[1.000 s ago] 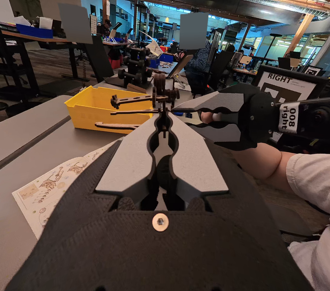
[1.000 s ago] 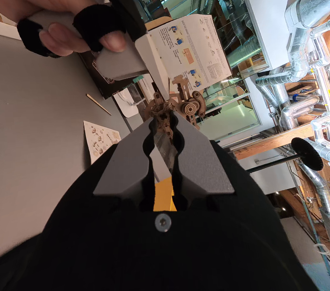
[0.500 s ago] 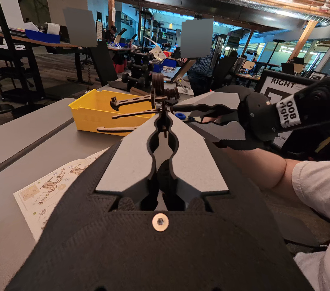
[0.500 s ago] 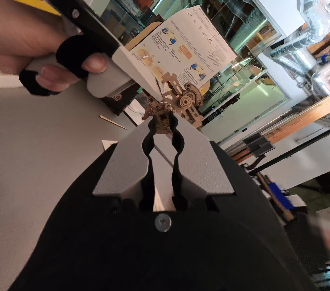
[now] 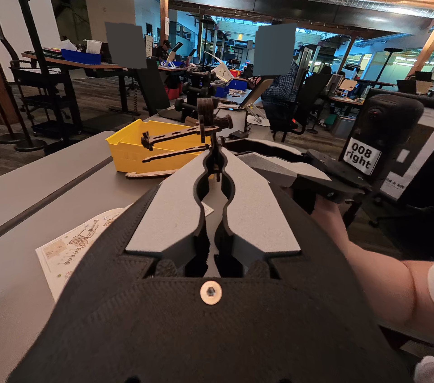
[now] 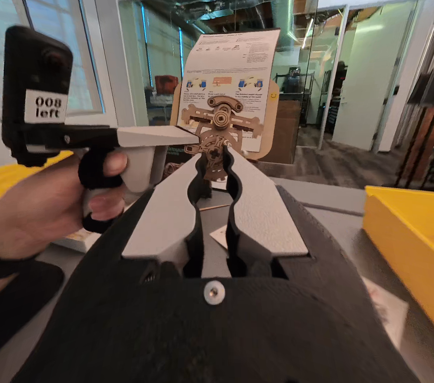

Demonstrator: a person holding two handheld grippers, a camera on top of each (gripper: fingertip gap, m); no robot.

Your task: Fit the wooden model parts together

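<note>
Item: wooden model [image 5: 206,134], part-built, held in the air above the grey table [image 5: 47,184].

Left gripper [image 5: 214,155]: I have it pinched on a thin upright piece at the bottom of the model; the tips are nearly together with the wood between them.

Right gripper [image 6: 212,155]: in its own view the tips sit on either side of a toothed wooden wheel [image 6: 215,160] low on the model. They look to be pinching it, though the picture is a little blurred there.

Model, seen from the left: flat arms reaching out to the left, a stack of small discs on top. Seen from the right: a curved bracket and a round hub above the wheel.

Also present: yellow bin [image 5: 131,148] behind the model, a loose wooden strip [image 5: 150,174] lying just in front of the bin, a printed sheet [image 5: 68,247] flat on the table, an instruction board [image 6: 230,80] standing behind.

Step in hand, as I judge it: seating the wheel onto the model.

Next move calls for: a straight, gentle push along the axle, left side holding steady. Thin wood may snap if twisted.
</note>
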